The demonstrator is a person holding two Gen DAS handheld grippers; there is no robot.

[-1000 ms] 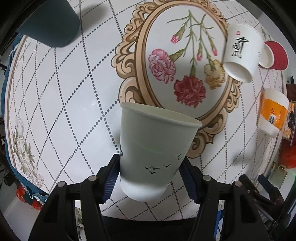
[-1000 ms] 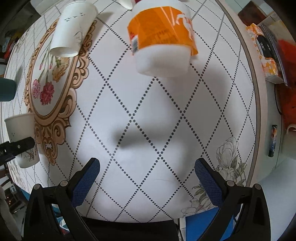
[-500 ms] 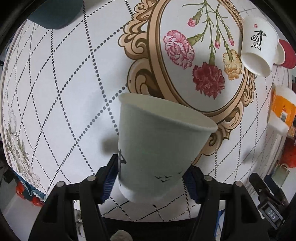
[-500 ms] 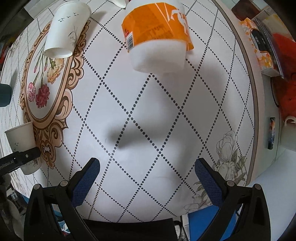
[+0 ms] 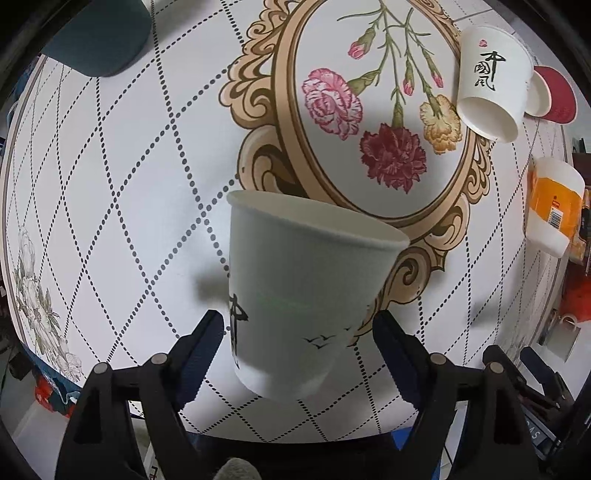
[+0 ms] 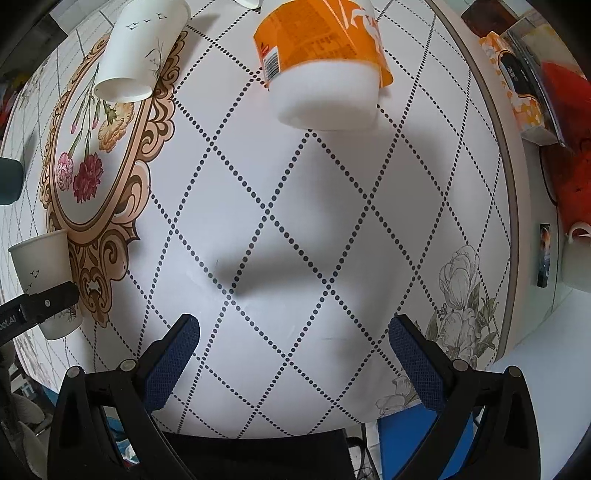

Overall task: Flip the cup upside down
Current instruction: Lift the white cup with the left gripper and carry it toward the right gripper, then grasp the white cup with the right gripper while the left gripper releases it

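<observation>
A white paper cup (image 5: 295, 295) with black bird marks and a brush character stands between the fingers of my left gripper (image 5: 299, 343), mouth up and tilted. The blue pads stand a little off its sides, so the left gripper looks open around it. The same cup shows at the left edge of the right wrist view (image 6: 44, 273), with a left finger (image 6: 48, 301) beside it. My right gripper (image 6: 291, 354) is open and empty above the table's near edge.
A second paper cup (image 5: 491, 81) lies mouth down on the flower medallion (image 5: 373, 122). An orange-and-white tub (image 6: 325, 66) stands upside down at the right. A dark teal cup (image 5: 96, 33) and a red lid (image 5: 557, 96) sit at the far edges. The table rim (image 6: 513, 229) runs along the right.
The left gripper's fingers have opened off the cup, which now sits tilted between them. The left view has shifted slightly. The right gripper has barely moved.
</observation>
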